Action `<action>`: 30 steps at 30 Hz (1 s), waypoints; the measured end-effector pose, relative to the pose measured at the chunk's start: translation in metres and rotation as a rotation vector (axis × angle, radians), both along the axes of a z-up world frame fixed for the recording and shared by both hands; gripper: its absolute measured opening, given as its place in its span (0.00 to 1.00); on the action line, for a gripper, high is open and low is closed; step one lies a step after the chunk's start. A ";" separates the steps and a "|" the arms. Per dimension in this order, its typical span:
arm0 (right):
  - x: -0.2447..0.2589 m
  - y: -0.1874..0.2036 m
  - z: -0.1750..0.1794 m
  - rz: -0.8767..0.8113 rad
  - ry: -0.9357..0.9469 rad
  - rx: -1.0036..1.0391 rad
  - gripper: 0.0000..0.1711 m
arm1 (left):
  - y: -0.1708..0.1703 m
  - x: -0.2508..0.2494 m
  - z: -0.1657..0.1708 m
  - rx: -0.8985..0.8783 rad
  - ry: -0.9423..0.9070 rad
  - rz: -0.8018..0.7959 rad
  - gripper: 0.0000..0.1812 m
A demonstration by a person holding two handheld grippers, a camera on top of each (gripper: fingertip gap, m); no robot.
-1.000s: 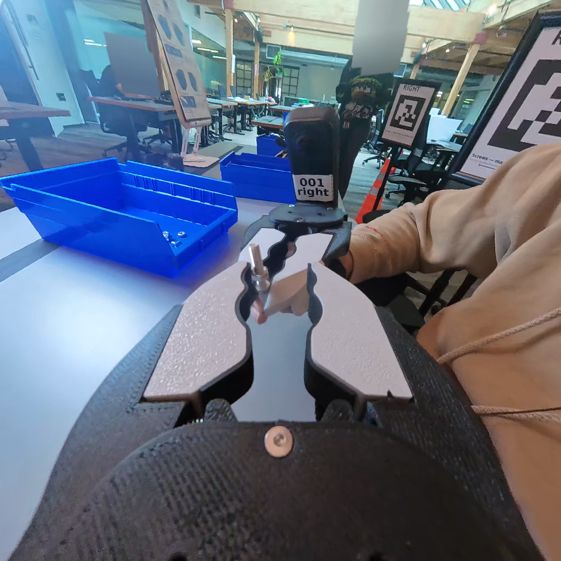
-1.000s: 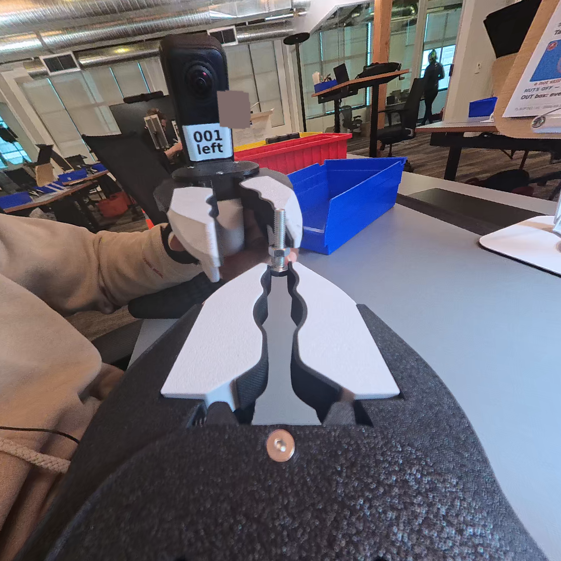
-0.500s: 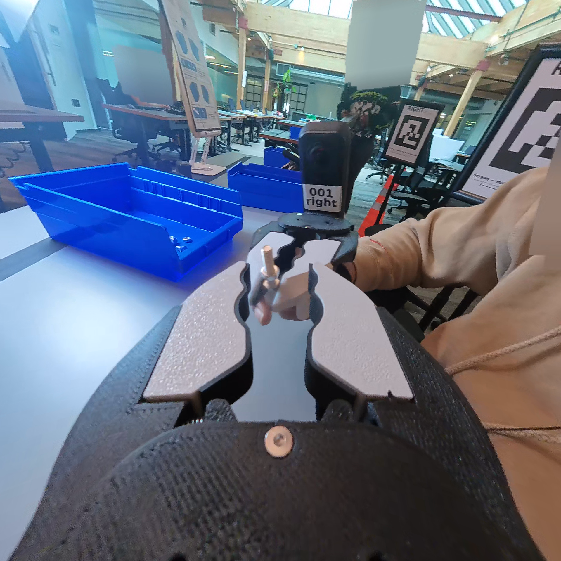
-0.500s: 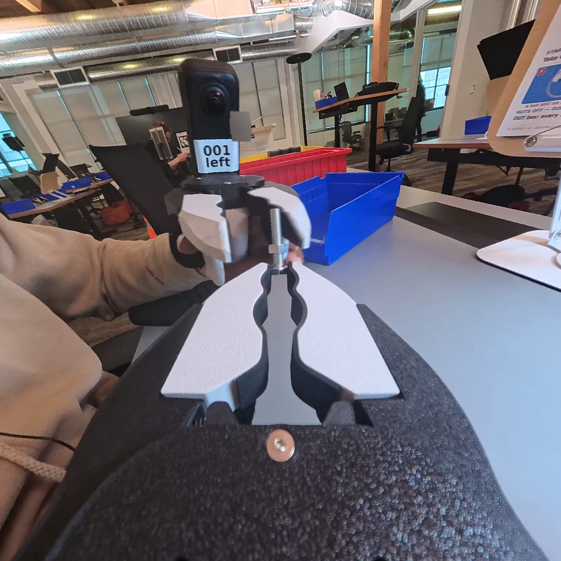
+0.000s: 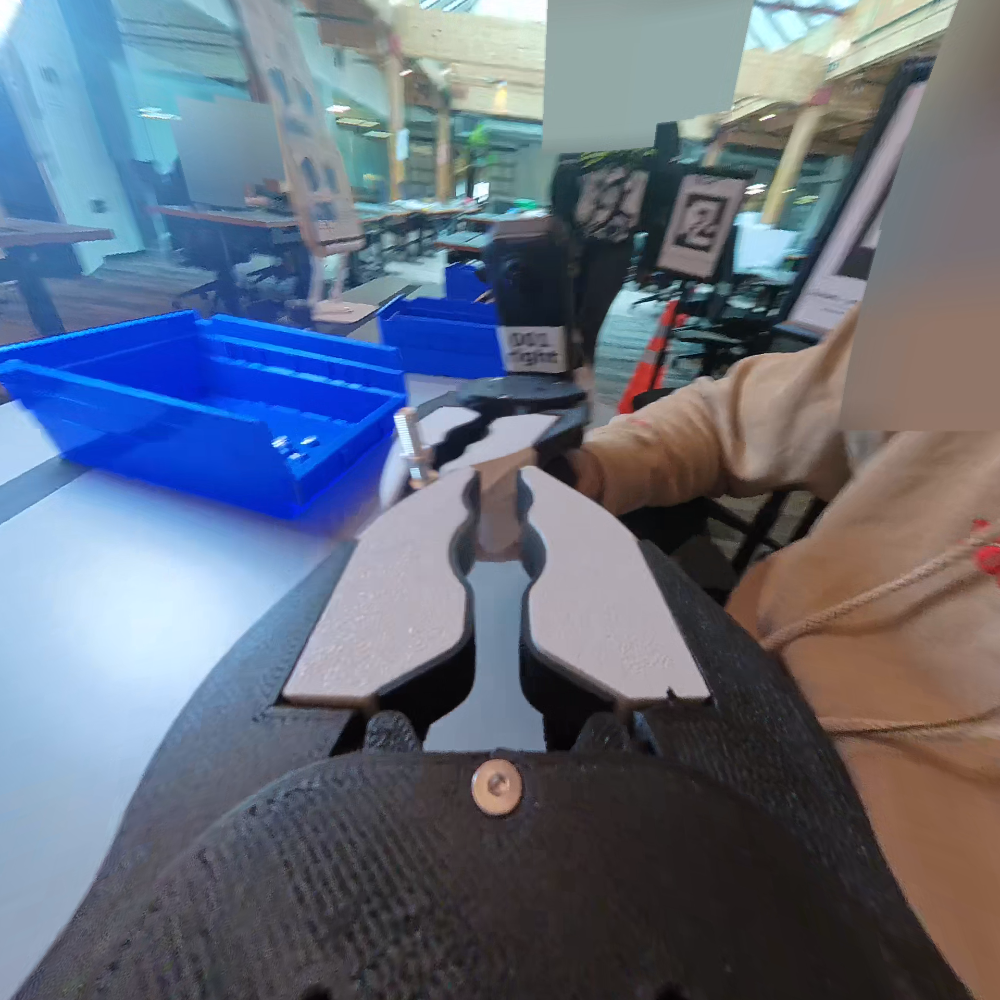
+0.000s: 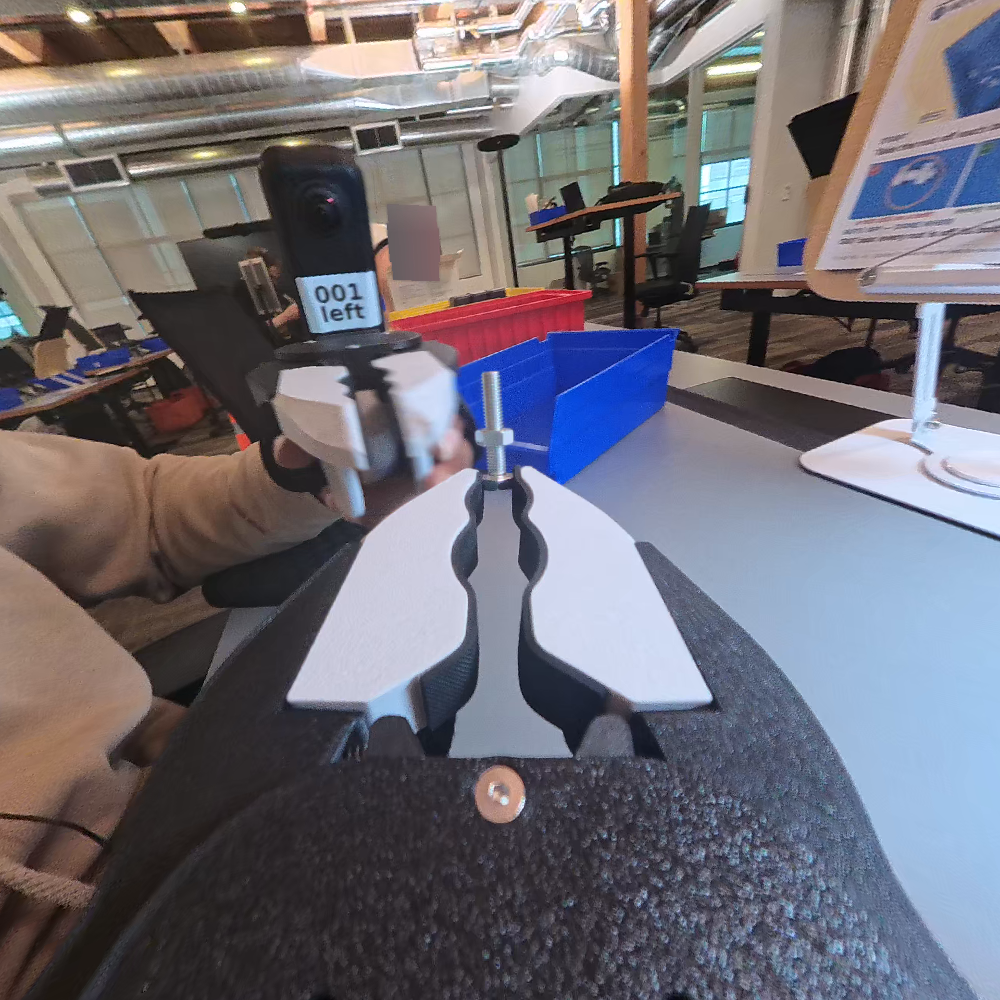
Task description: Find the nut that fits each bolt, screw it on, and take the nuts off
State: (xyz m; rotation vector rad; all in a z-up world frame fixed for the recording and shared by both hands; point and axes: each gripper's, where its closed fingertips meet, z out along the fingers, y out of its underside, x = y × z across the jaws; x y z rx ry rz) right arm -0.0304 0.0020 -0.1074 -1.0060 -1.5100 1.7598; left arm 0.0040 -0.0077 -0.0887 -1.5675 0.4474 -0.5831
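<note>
- The right gripper [image 6: 497, 479] is holding a bolt [image 6: 492, 411] by its lower end – the jaws are closed on the bolt's base, and the bolt is standing upright above the fingertips.
- A nut [image 6: 493, 436] is sitting on the bolt's thread, in the lower part of the shaft, a little above the fingertips.
- The left gripper [image 5: 497, 479] is staying just beside the bolt and is not touching it; its jaws are a little apart, with nothing between them.
- In the left wrist view, the bolt [image 5: 411, 443] is showing to the left of the left gripper's fingertips, held by the right gripper [image 5: 433, 471] opposite – this picture is blurred.
- A blue bin [image 5: 162, 433] is standing on the grey table [image 5: 135, 622], behind and to the left of the bolt, with a few small metal pieces [image 5: 295, 446] lying inside near its front wall.
- In the right wrist view, the left gripper [image 6: 379, 476] is hanging to the left of the bolt, and another blue bin [image 6: 595, 400] is standing behind it.
- A beige sleeve [image 5: 703, 443] is reaching to the right gripper.
</note>
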 end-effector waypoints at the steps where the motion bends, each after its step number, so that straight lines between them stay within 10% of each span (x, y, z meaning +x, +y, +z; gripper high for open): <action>1: -0.001 0.006 0.001 -0.016 -0.001 -0.011 0.06 | -0.003 0.002 0.007 0.022 -0.035 -0.019 0.06; 7: 0.004 -0.010 0.000 0.042 0.004 0.009 0.06 | 0.010 -0.012 0.002 0.016 -0.028 0.102 0.22; 12: 0.000 0.002 -0.002 -0.007 -0.009 -0.003 0.06 | -0.001 0.001 0.004 0.025 -0.026 0.010 0.05; 20: 0.003 -0.010 -0.001 0.037 -0.003 -0.008 0.06 | 0.010 -0.011 0.001 0.020 -0.022 0.111 0.23; 24: 0.001 0.003 0.002 -0.014 0.007 -0.032 0.06 | -0.003 0.001 0.007 0.039 -0.034 0.009 0.04; 30: 0.003 -0.002 0.005 0.008 0.030 -0.056 0.06 | 0.010 -0.014 0.005 0.032 -0.025 0.129 0.19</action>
